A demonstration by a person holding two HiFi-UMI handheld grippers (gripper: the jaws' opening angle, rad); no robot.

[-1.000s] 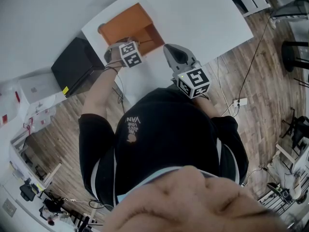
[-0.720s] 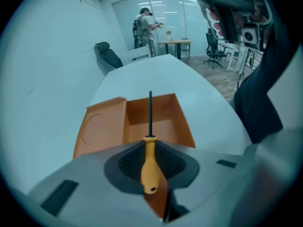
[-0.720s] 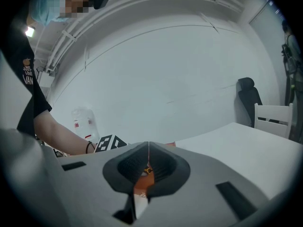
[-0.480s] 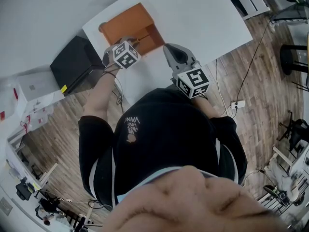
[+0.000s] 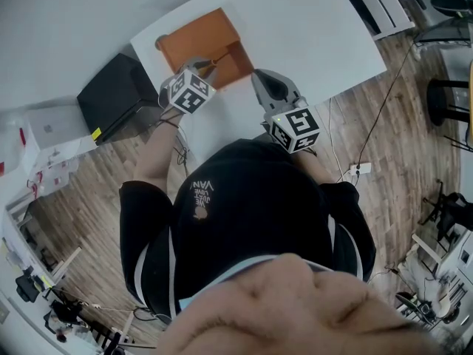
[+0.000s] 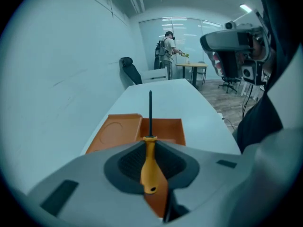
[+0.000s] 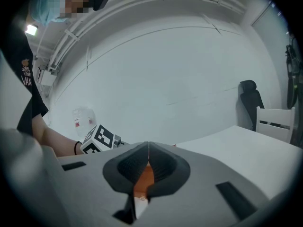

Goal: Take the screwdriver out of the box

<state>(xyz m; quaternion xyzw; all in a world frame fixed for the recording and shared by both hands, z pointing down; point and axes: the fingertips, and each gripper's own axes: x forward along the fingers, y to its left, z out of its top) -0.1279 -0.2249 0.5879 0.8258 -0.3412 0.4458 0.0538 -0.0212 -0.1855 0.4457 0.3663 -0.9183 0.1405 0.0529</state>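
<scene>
The screwdriver (image 6: 149,164) has a yellow handle and a thin dark shaft that points ahead over the table. My left gripper (image 6: 150,138) is shut on the handle and holds it above the orange box (image 6: 163,129), whose lid (image 6: 113,131) lies open to the left. From the head view the left gripper (image 5: 202,68) hangs over the near edge of the orange box (image 5: 196,35), with the shaft (image 5: 220,56) sticking out to the right. My right gripper (image 5: 261,75) rests to the right of the box, its jaws shut on nothing (image 7: 148,148).
The white table (image 5: 310,28) stretches to the right of the box. A black case (image 5: 118,95) stands on the floor at its left end. A black chair (image 6: 130,70) and a person (image 6: 166,48) are beyond the table's far end.
My left gripper has risen and rolled, lifting the screwdriver up from the box. The right gripper has stayed where it was.
</scene>
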